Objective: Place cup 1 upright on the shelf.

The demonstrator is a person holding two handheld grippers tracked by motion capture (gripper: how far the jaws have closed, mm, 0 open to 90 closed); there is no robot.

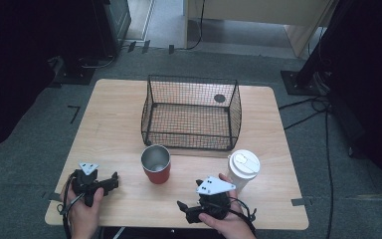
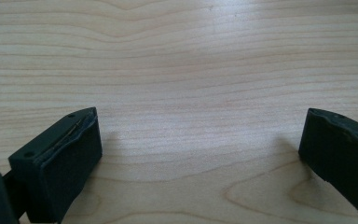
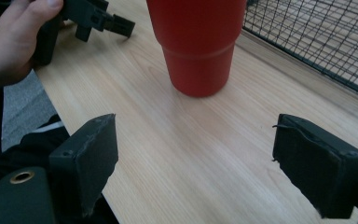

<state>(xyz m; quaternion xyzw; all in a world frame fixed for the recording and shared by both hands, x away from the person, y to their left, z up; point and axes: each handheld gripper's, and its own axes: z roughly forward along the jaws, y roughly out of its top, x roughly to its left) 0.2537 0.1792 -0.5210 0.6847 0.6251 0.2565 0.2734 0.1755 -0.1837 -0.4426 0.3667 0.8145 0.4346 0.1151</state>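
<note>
So your right tool (image 1: 186, 211) is sitting low at the near edge of the counter (image 1: 119, 109), jaws spread wide with nothing between them, just bare wood. In the right gripper view it's aimed across the counter at the red cup (image 3: 196, 44), which stands upright a bit beyond the jaws, not touching either one. From the high view that red cup (image 1: 155, 164) has a shiny metal inside and sits just in front of the black wire basket (image 1: 191, 112), near its front left corner but apart from it.

The white cup with the lid (image 1: 243, 170) stands upright right behind your right hand (image 1: 229, 219), near the basket's front right corner. Your fingers look very close to it from above, but I can't tell if they actually touch.

Your left tool (image 1: 113, 180) is over at the near left of the counter, also with its jaws apart and holding nothing. The left gripper view shows plain wood grain between the two pads (image 2: 70, 163). Your left hand (image 1: 82, 211) is wrapped around the handle, cable trailing off the counter's edge.

The basket has nothing in it that I can make out.
</note>
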